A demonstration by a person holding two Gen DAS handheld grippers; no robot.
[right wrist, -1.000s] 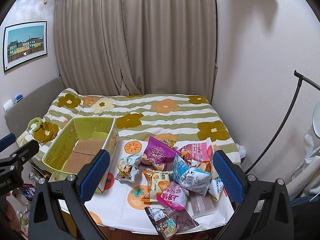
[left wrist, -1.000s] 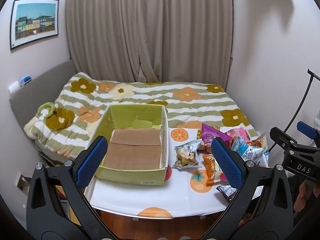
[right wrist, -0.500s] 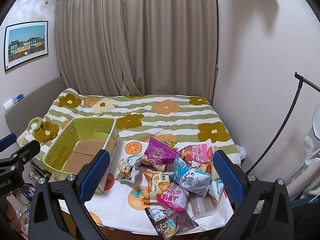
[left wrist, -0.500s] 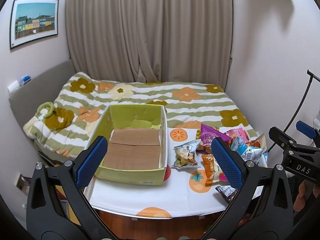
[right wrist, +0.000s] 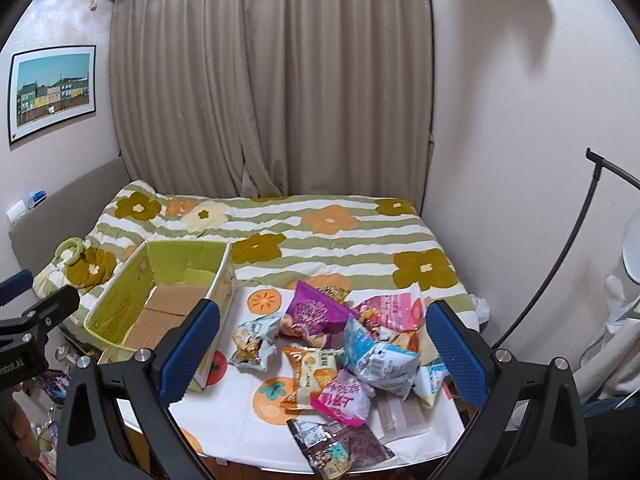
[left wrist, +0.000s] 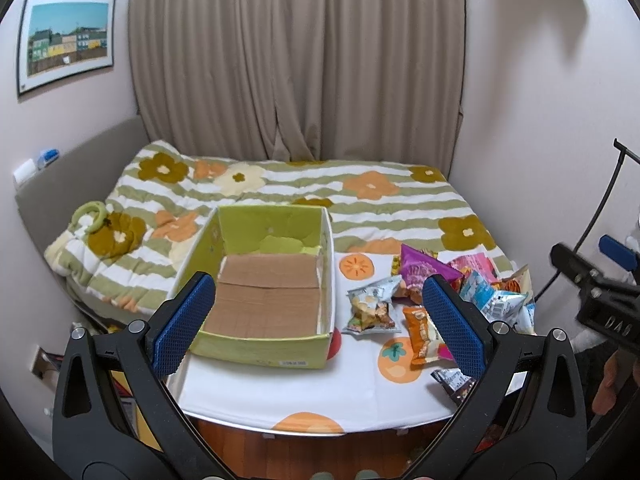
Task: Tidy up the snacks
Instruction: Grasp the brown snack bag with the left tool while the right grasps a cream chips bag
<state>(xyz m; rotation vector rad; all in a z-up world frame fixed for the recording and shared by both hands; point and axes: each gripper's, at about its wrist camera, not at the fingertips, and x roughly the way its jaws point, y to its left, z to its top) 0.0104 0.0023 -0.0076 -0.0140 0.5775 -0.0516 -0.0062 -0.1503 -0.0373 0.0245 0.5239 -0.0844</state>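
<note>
An empty green cardboard box [left wrist: 272,276] [right wrist: 120,312] stands on the left of a small table with a white, orange-fruit cloth [left wrist: 280,392] [right wrist: 232,404]. A heap of snack packets lies to its right: a grey one [left wrist: 370,306] [right wrist: 254,342], an orange one [left wrist: 422,336] [right wrist: 310,372], a purple one [left wrist: 424,270] [right wrist: 312,314], a blue-white one [right wrist: 376,360], a pink one [right wrist: 344,396] and a dark one [right wrist: 340,446]. My left gripper [left wrist: 320,320] is open and empty above the box's front. My right gripper [right wrist: 324,356] is open and empty above the heap.
A bed with a striped flower quilt [left wrist: 320,196] [right wrist: 320,232] lies behind the table, with a curtain behind it. A wall is close on the right, with a black lamp stand [right wrist: 560,268]. The table's front edge is near me.
Both views have shifted very slightly; the table and snacks sit a little higher in the frames. Nothing was taken hold of.
</note>
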